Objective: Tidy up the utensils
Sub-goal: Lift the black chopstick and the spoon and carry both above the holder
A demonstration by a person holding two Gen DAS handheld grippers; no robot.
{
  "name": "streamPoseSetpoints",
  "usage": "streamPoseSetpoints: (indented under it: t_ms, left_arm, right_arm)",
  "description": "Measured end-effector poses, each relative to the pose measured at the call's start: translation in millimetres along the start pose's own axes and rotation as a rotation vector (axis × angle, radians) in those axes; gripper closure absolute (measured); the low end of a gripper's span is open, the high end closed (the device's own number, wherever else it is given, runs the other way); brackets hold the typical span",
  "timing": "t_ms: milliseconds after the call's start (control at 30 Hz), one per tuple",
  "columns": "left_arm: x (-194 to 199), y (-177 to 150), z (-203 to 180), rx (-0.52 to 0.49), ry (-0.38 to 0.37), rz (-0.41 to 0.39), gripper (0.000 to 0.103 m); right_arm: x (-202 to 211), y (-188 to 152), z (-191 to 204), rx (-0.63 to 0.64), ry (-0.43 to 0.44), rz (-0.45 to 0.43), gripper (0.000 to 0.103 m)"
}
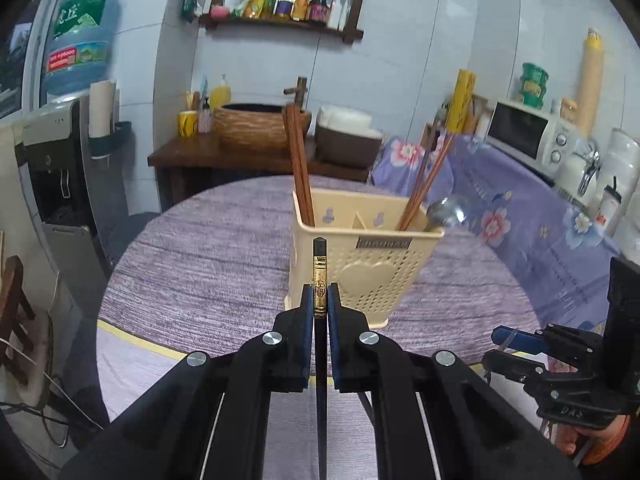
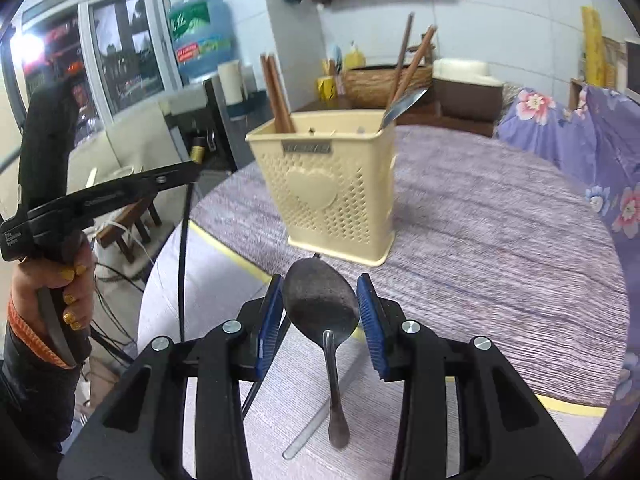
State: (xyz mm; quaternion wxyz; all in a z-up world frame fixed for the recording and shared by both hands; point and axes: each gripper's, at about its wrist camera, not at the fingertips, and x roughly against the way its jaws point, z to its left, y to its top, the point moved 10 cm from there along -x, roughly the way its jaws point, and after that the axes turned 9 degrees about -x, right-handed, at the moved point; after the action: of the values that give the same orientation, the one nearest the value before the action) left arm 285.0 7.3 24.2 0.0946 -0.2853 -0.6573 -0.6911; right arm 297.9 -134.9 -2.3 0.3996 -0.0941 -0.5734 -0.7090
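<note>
Behind the round worktop [image 1: 208, 240] with its purple cloth stand a water bottle and a shelf of jars. On this worktop sits the cream holder [image 1: 356, 268], already with brown chopsticks [image 1: 298, 168] and a spoon inside. The step seems to be carrying two more utensils to it. The left gripper [image 1: 320, 300] has its fingers closed tight on a black chopstick [image 1: 319, 264], tip pointing up before the holder. The right gripper [image 2: 320, 312], tilted downward, has its fingers partly open and pressing the bowl of a metal spoon [image 2: 320, 300], whose handle points back at the camera. Next, each probably must be lifted over the rim and dropped into a compartment.
</note>
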Motion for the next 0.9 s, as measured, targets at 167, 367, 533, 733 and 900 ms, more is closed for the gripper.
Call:
streamPoseSetpoints:
  t_ms: [167, 367, 533, 733, 900]
  left_arm:
    - [14, 10, 4, 0.02, 0.0, -0.041, 0.095]
    - [19, 14, 2, 0.027, -0.01, -0.054, 0.095]
    - [24, 17, 0, 0.023, -0.013, -0.072, 0.095]
    - [24, 18, 0, 0.022, -0.017, -0.078, 0.095]
    - [27, 24, -2, 0.015, -0.023, -0.09, 0.095]
  right_arm:
    - [15, 4, -11, -0.048, 0.004, -0.028, 0.065]
    - [21, 7, -11, -0.053, 0.018, -0.044, 0.065]
    - [23, 8, -8, -0.05, 0.03, -0.059, 0.065]
    - [20, 8, -3, -0.042, 0.047, -0.063, 0.065]
    - [25, 14, 5, -0.02, 0.07, -0.094, 0.065]
